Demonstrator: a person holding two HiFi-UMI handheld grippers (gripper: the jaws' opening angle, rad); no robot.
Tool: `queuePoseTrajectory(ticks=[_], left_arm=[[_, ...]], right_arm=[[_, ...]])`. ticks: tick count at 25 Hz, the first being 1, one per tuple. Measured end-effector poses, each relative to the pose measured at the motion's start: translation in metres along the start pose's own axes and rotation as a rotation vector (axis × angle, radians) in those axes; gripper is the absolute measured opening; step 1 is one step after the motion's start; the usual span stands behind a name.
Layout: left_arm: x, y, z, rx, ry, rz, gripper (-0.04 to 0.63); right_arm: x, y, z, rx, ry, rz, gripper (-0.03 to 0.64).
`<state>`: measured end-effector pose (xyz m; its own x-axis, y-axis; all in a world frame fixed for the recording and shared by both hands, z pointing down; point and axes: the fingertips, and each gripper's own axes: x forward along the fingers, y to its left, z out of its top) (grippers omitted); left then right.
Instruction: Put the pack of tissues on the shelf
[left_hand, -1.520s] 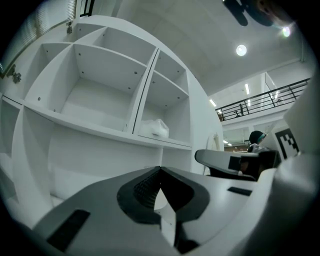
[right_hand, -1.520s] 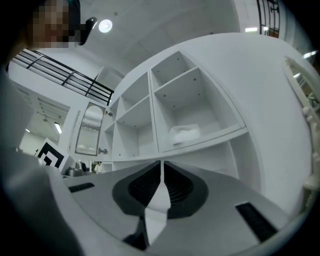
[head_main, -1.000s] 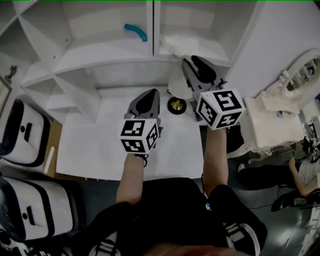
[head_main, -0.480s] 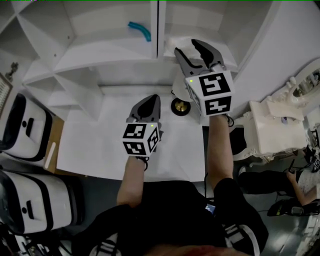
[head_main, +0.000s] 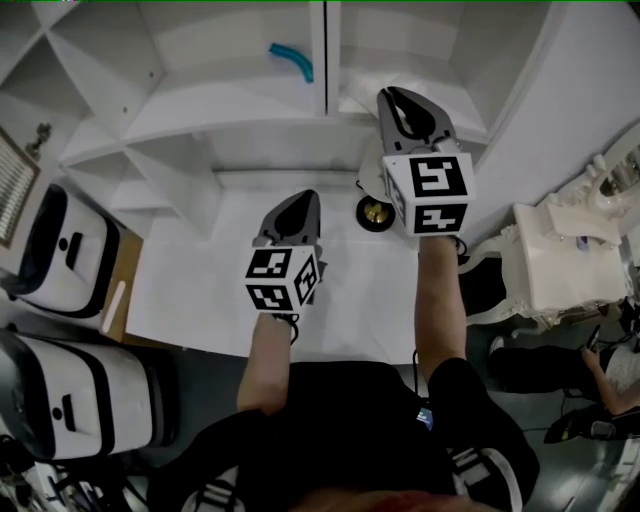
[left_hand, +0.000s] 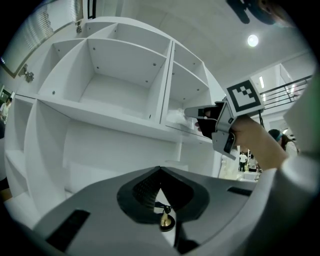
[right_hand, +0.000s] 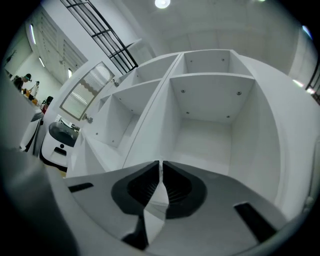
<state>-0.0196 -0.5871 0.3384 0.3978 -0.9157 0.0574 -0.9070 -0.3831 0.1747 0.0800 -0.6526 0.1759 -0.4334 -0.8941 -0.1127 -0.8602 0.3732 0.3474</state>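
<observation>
My right gripper (head_main: 400, 100) has just been closing; its jaws now meet, high in the head view's right half; the pack (left_hand: 176, 119) lies on the shelf (left_hand: 100, 107) at its tips, seemingly not pinched; my left gripper (head_main: 300, 200), mid-frame, has jaws together on nothing

From above, the right gripper (head_main: 400, 97), its jaws just closed further, covers the pack of tissues (left_hand: 175, 118). We cannot tell whether the white sliver between them is it. Beside its cube, a brass thing (head_main: 377, 212) is half hidden.
</observation>
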Motion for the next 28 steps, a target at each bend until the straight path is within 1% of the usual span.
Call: queuePoseTrajectory(ticks=[6, 10, 11, 12, 14, 15, 18, 20, 24, 28], left_arm=[[-0.004, -0.008, 0.002, 0.006, -0.008, -0.022, 0.011], [-0.011, -0.015, 0.006, -0.042, -0.027, -0.059, 0.011], [-0.013, -0.016, 0.008, -0.043, -0.031, -0.060, 0.011], [-0.016, -0.016, 0.009, -0.024, -0.033, -0.049, 0.011], [-0.023, -0.015, 0.012, 0.042, -0.033, -0.021, 0.011], [-0.026, -0.017, 0.014, 0.052, -0.037, -0.023, 0.011], [-0.038, -0.025, 0.018, -0.004, -0.053, -0.076, 0.011], [-0.046, -0.029, 0.019, -0.017, -0.053, -0.096, 0.011], [-0.069, -0.036, 0.023, -0.025, -0.062, -0.124, 0.011], [-0.096, -0.042, 0.021, -0.044, -0.061, -0.145, 0.011]], right_arm=[[-0.027, 0.000, 0.033, 0.070, -0.157, 0.031, 0.034], [-0.054, 0.003, 0.051, 0.125, -0.234, 0.069, 0.029], [-0.061, 0.004, 0.055, 0.141, -0.249, 0.078, 0.028], [-0.068, 0.006, 0.058, 0.153, -0.262, 0.089, 0.028], [-0.081, 0.013, 0.062, 0.169, -0.278, 0.106, 0.028], [-0.087, 0.016, 0.063, 0.178, -0.280, 0.109, 0.028], [-0.103, 0.025, 0.060, 0.216, -0.269, 0.107, 0.028], [-0.115, 0.028, 0.055, 0.263, -0.259, 0.094, 0.028], [-0.144, 0.037, 0.033, 0.379, -0.219, 0.043, 0.028], [-0.179, 0.055, 0.011, 0.430, -0.153, -0.010, 0.028]])
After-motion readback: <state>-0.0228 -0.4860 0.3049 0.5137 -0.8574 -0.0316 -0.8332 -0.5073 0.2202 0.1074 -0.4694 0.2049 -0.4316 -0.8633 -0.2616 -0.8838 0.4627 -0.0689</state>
